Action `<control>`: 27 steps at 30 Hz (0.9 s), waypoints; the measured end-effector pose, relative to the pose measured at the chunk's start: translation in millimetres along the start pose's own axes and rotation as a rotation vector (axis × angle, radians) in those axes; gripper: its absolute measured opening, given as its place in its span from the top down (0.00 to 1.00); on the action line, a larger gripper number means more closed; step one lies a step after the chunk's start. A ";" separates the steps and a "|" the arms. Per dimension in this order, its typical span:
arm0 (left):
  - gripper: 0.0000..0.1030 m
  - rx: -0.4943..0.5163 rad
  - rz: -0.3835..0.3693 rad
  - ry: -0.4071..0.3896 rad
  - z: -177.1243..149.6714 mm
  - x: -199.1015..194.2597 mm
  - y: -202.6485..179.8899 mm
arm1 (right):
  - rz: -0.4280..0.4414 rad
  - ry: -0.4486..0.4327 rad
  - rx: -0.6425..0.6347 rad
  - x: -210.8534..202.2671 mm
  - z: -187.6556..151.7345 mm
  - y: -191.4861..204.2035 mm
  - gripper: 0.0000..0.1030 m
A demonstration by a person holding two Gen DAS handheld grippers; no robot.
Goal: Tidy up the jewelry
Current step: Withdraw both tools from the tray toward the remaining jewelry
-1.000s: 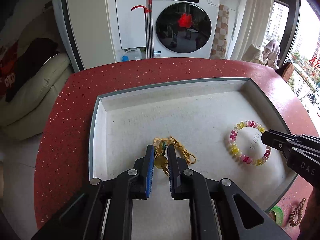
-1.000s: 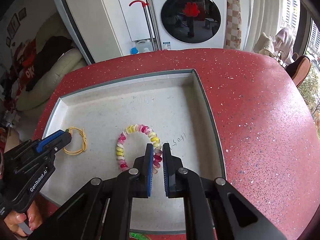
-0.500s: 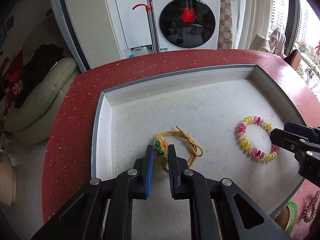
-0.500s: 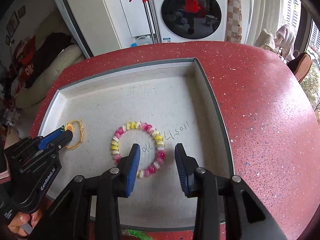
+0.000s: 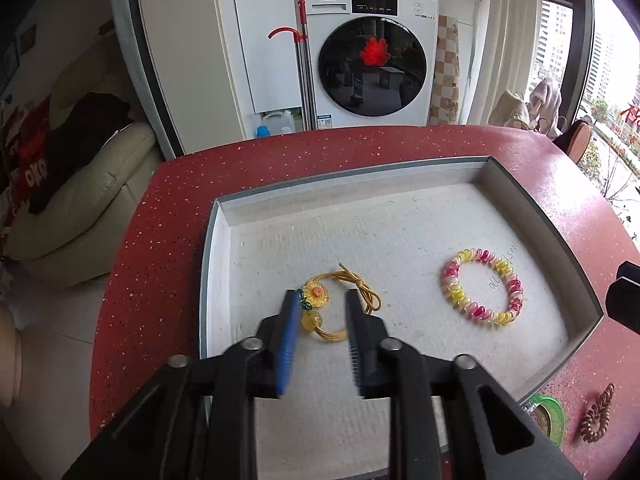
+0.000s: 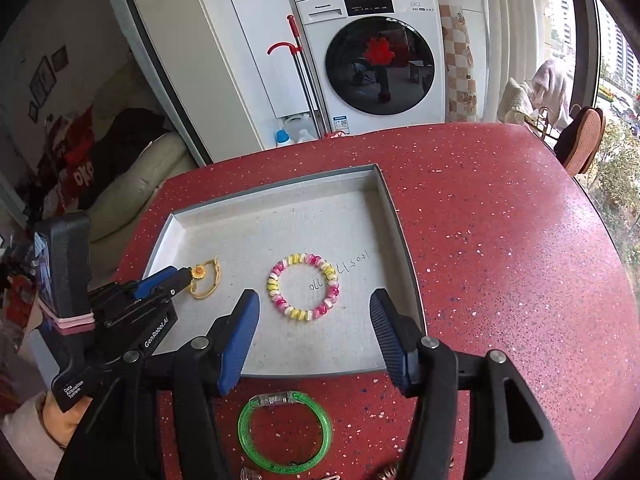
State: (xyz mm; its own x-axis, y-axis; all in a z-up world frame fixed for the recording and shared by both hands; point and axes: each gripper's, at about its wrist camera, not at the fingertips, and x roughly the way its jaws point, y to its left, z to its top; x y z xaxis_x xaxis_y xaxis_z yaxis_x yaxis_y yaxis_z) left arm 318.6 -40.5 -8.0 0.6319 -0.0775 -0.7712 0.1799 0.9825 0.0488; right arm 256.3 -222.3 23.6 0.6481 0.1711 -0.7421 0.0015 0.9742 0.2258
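Red speckled table [image 6: 500, 240], tray [image 6: 394, 216] holds yellow flower tie [image 5: 320, 296], coil bracelet [image 6: 304, 286]. Left gripper [image 5: 320, 320], right gripper [image 6: 314, 320] opening, nothing gripped. Release step; next likely green bangle [image 6: 284, 432].

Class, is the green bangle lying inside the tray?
No: the green bangle lies on the red table, outside the tray.

We see the left tool's blue pads [image 5: 289, 334] blurred. Its black fingers hide part of the yellow cord hair tie with a flower [image 5: 340, 300]. The bottom edge cuts off small brown and clear things [image 6: 386, 472]; we cannot tell what they are.
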 end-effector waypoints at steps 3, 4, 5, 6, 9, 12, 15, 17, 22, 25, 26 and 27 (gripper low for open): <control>0.00 -0.015 0.032 -0.069 -0.2 -14.6 1.4 | 0.007 -0.010 0.001 -8.6 -8.4 1.9 0.38; 0.00 -0.008 0.028 -0.059 0.9 -15.2 0.6 | 0.010 -0.012 0.002 -10.9 -10.4 2.4 0.38; 0.00 -0.006 0.024 -0.048 1.1 -15.5 0.4 | 0.014 -0.013 0.004 -13.9 -13.0 2.9 0.38; 0.00 -0.007 0.025 -0.047 1.0 -17.6 0.4 | 0.016 -0.014 0.007 -15.8 -14.9 3.2 0.38; 0.00 -0.005 0.033 -0.084 -3.1 -32.7 0.5 | 0.026 -0.010 0.012 -24.8 -23.6 5.1 0.31; 0.00 -0.009 0.008 -0.097 -14.5 -50.5 5.6 | 0.036 -0.024 0.008 -38.1 -34.5 5.3 0.27; 0.00 -0.026 -0.034 -0.078 -30.6 -66.6 12.1 | 0.052 -0.035 0.022 -51.3 -46.7 2.9 0.17; 0.00 -0.035 -0.061 -0.066 -43.8 -77.2 14.8 | 0.068 -0.042 0.034 -60.5 -55.9 1.2 0.17; 0.00 -0.095 -0.119 -0.025 -80.0 -95.0 19.7 | 0.083 -0.043 0.056 -76.7 -82.1 -4.0 0.05; 0.00 -0.111 -0.137 0.008 -99.4 -98.8 19.3 | 0.084 -0.045 0.082 -82.2 -96.2 -9.4 0.00; 0.00 -0.109 -0.130 0.015 -104.7 -100.0 17.6 | 0.083 -0.045 0.089 -84.2 -100.9 -11.0 0.00; 0.00 -0.103 -0.123 0.021 -109.9 -100.4 15.5 | 0.081 -0.041 0.095 -85.1 -105.2 -12.2 0.00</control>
State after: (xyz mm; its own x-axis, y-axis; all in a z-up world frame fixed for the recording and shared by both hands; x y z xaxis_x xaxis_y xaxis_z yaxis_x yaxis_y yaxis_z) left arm 175.0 1.2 0.4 0.5936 -0.1961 -0.7805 0.1760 0.9780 -0.1118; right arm 121.0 -233.2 17.6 0.6799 0.2401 -0.6929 0.0187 0.9389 0.3436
